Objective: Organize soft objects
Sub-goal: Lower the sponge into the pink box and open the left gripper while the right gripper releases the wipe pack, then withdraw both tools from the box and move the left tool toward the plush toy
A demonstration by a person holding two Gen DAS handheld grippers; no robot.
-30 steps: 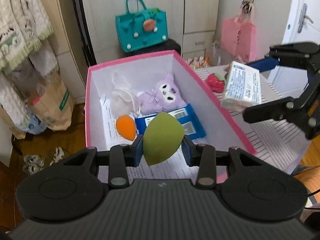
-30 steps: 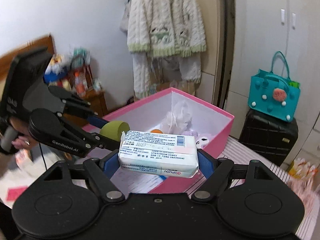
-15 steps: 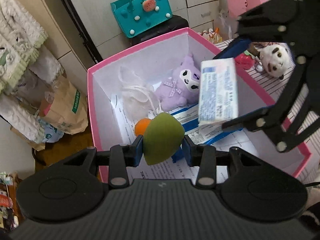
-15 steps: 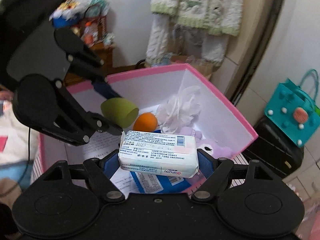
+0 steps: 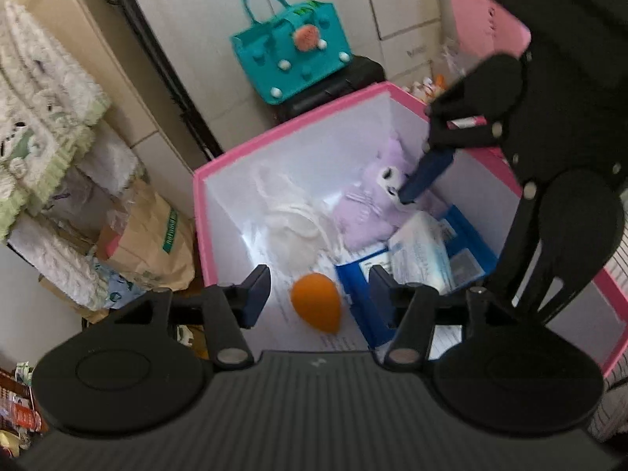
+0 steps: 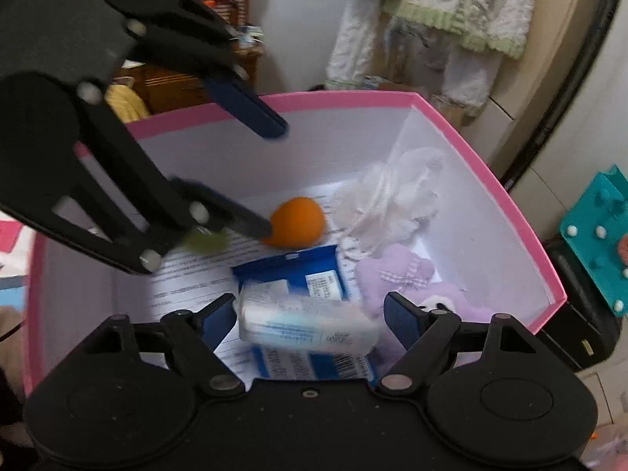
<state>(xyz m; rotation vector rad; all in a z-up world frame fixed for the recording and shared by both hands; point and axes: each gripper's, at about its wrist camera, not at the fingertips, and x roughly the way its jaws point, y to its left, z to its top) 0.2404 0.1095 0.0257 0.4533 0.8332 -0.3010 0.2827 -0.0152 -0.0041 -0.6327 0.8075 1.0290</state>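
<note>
Both grippers hang over the pink box (image 5: 282, 129), also in the right wrist view (image 6: 502, 196). My left gripper (image 5: 320, 294) is open and empty above an orange sponge (image 5: 316, 304). My right gripper (image 6: 312, 316) is open; the white tissue pack (image 6: 310, 324) is blurred between its fingers, loose, over a blue pack (image 6: 298, 271). The tissue pack also shows in the left wrist view (image 5: 422, 253). A green sponge (image 6: 206, 241) shows blurred under the left gripper's fingers. A purple plush (image 5: 369, 208) and a white mesh pouf (image 5: 286, 216) lie in the box.
A teal handbag (image 5: 292, 61) sits on a black suitcase behind the box. A brown paper bag (image 5: 145, 243) and hanging knitwear (image 5: 43, 117) are to the left. A pink bag (image 5: 479, 27) hangs at the back right.
Both grippers opened over the box. The green sponge left the left gripper and the tissue pack left the right gripper; both are dropping into the box.
</note>
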